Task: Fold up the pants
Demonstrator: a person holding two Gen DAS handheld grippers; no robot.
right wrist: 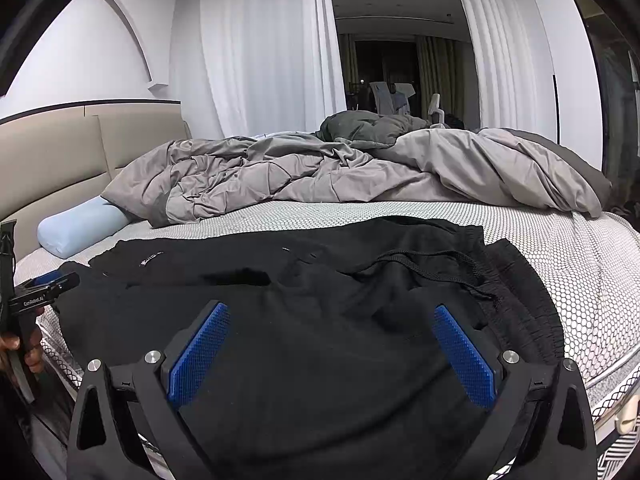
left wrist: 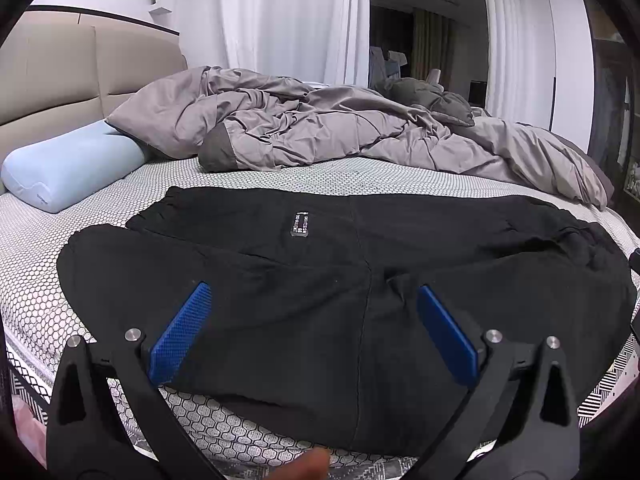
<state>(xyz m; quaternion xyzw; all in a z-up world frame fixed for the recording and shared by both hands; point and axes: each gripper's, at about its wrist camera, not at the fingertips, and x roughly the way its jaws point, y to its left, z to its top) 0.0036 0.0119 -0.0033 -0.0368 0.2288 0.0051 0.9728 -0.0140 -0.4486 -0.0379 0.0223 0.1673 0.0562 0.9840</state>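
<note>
Black pants [left wrist: 320, 280] lie spread across the near side of the bed, legs to the left, waistband with a drawstring [right wrist: 424, 258] to the right. A small label [left wrist: 299, 223] shows on the upper leg. My left gripper [left wrist: 314, 296] hovers open over the middle of the pants, blue pads [left wrist: 180, 332] wide apart, nothing between them. My right gripper [right wrist: 330, 314] is also open above the waist end of the pants [right wrist: 320, 340]. The left gripper [right wrist: 40, 284] shows at the left edge of the right wrist view, held by a hand [right wrist: 28, 352].
A crumpled grey duvet [left wrist: 320, 132] fills the far half of the bed. A light blue pillow [left wrist: 72, 168] lies at the left by the beige headboard [left wrist: 60, 68]. The honeycomb-patterned mattress [left wrist: 40, 288] edge is close below. White curtains [right wrist: 260, 48] hang behind.
</note>
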